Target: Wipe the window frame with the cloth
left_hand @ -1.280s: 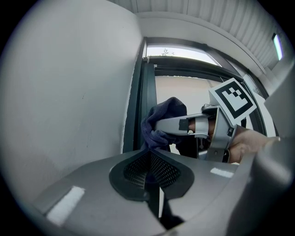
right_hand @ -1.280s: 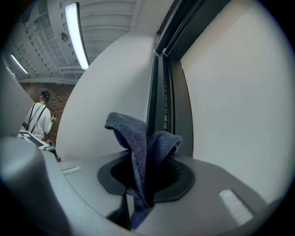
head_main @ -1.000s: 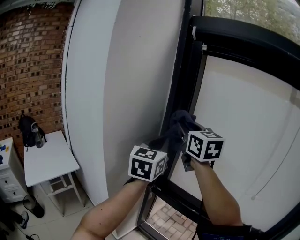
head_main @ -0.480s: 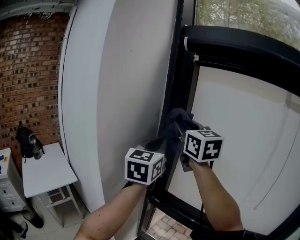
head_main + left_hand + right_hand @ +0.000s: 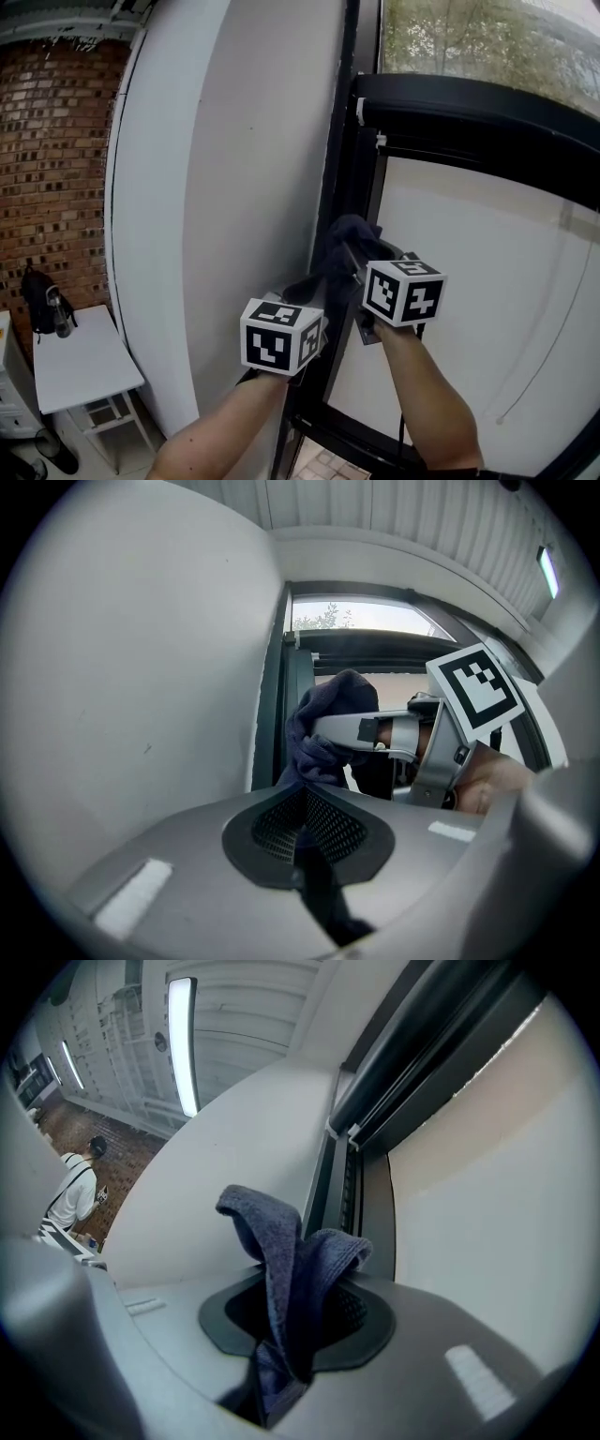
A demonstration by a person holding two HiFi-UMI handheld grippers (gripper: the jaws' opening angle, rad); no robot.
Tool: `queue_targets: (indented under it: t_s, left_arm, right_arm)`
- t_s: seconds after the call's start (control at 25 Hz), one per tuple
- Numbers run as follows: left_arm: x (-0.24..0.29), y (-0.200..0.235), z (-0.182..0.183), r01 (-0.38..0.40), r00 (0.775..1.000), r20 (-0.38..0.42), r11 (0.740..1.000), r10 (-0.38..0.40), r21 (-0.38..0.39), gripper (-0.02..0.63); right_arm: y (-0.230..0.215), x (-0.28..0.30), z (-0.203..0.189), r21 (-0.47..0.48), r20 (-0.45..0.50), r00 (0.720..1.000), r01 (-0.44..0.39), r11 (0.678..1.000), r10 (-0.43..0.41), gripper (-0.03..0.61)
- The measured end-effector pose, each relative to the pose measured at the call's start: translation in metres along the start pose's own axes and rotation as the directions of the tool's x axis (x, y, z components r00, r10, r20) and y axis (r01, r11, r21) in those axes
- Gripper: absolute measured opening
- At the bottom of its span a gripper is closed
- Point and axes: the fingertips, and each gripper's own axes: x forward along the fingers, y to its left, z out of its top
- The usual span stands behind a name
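The dark blue cloth (image 5: 345, 242) sits mid-frame, bunched up right at the black window frame (image 5: 364, 178). The right gripper (image 5: 281, 1358) has its jaws clamped on it. The left gripper (image 5: 305, 850), just lower left, pinches the trailing end. A white wall (image 5: 234, 187) fills the left.

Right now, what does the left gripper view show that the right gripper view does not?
Only the left gripper view: the right gripper seen from outside, with its marker cube and its claw shut on the cloth; treetops through the upper pane. Only the right gripper view: a person in a white top and a ceiling strip light. Both: the dark blue cloth, the black window frame and the white wall.
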Motion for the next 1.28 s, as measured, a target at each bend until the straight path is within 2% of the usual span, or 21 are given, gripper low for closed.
queue_targets:
  t_s: [0.8,1.04,1.28]
  left_arm:
    - [0.02,0.002,0.034,0.042,0.998,0.053,0.999,-0.041,-0.009,-0.008]
    - [0.045,0.002,0.073,0.051,0.998,0.045,0.999,-0.051,-0.015,-0.008]
    - [0.028,0.001,0.049,0.077,0.996,0.048,0.997,-0.076,-0.007,-0.008]
  right_arm:
    - [-0.021,0.021,0.087,-0.021,0.135,0.989,0.064,0.998,-0.061,0.101]
    - [-0.042,0.047,0.143,-0.035,0.156,0.985,0.081,0.996,-0.075,0.101]
    - [-0.034,0.034,0.141,-0.016,0.192,0.974,0.122,0.992,-0.117,0.101]
